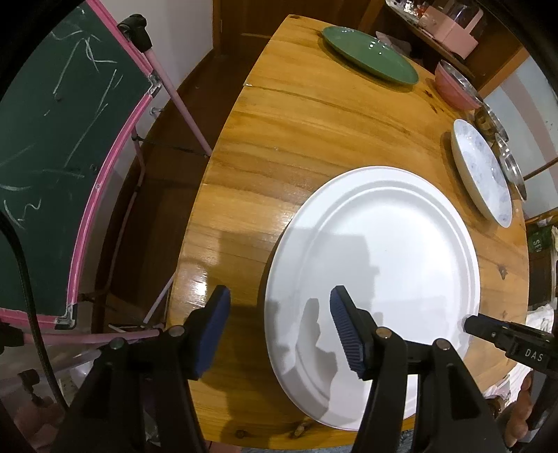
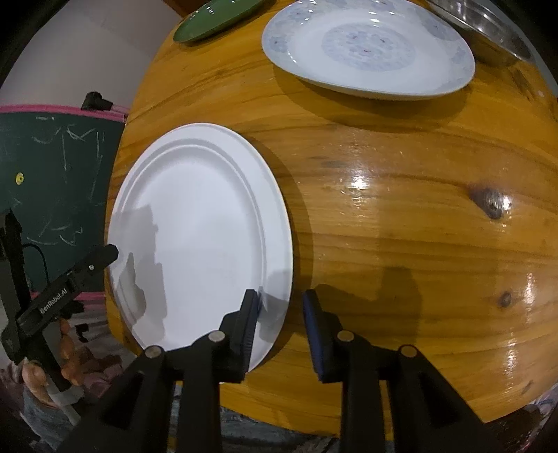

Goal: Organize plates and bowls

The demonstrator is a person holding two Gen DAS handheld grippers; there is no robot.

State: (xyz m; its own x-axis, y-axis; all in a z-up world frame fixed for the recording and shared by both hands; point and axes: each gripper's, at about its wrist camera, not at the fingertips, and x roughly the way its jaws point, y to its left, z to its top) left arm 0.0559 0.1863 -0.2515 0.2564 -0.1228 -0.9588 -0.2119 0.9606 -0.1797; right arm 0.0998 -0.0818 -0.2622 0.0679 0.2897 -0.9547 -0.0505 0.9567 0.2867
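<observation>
A large white plate (image 1: 373, 278) lies flat on the round wooden table (image 1: 296, 139), near its front edge. My left gripper (image 1: 280, 325) is open and straddles the plate's left rim: one blue pad hangs over the wood, the other over the plate. In the right wrist view the same white plate (image 2: 202, 226) has its right rim between the pads of my right gripper (image 2: 280, 322). That gripper is open by a narrow gap, and its pads stand clear of the rim. Farther back are a blue-patterned plate (image 2: 366, 48), a green plate (image 1: 369, 55) and a pink bowl (image 1: 453, 87).
Steel dishes (image 2: 488, 31) sit at the table's far right beside the patterned plate. A green chalkboard with a pink frame (image 1: 69, 139) stands on the floor left of the table. Bare wood (image 2: 401, 209) spreads to the right of the white plate. A person's hand (image 2: 69, 352) holds the left tool.
</observation>
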